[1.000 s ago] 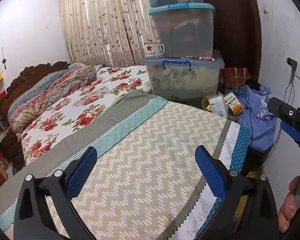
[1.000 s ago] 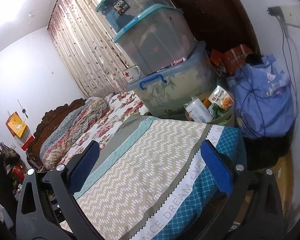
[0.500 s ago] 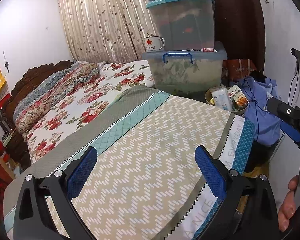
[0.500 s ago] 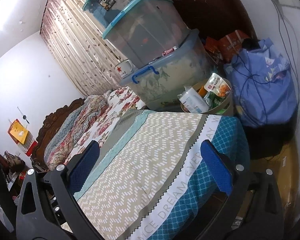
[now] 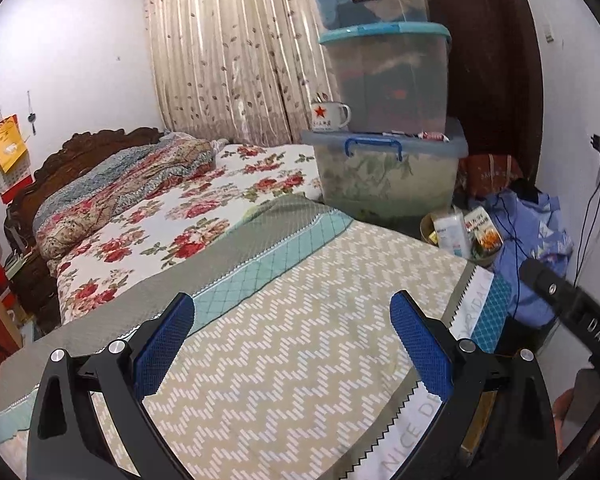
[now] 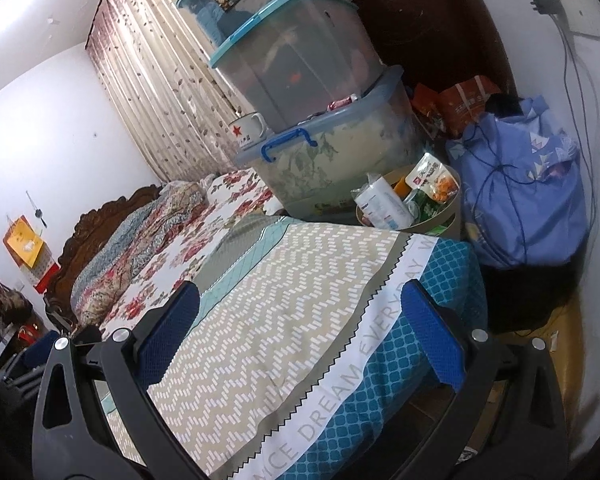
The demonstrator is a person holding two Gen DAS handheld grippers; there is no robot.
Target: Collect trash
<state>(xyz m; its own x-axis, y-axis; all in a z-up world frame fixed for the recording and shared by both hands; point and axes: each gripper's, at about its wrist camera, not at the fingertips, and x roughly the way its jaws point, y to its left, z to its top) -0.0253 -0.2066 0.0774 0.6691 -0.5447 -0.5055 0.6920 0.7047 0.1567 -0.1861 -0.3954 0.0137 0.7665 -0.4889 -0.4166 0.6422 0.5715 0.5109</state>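
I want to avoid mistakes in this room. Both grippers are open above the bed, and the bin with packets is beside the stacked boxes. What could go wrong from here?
1. Cables drape over the blue bag beside the bin; a gripper could snag them.
2. The star mug sits near the edge of the bottom box's lid; a bump might tip it.
3. The packets stick up loosely and may spill.

In the right wrist view, the bin [image 6: 440, 216] sits at one o'clock beyond the bed [image 6: 284, 292]; stacked boxes [image 6: 300, 76] stand behind it.
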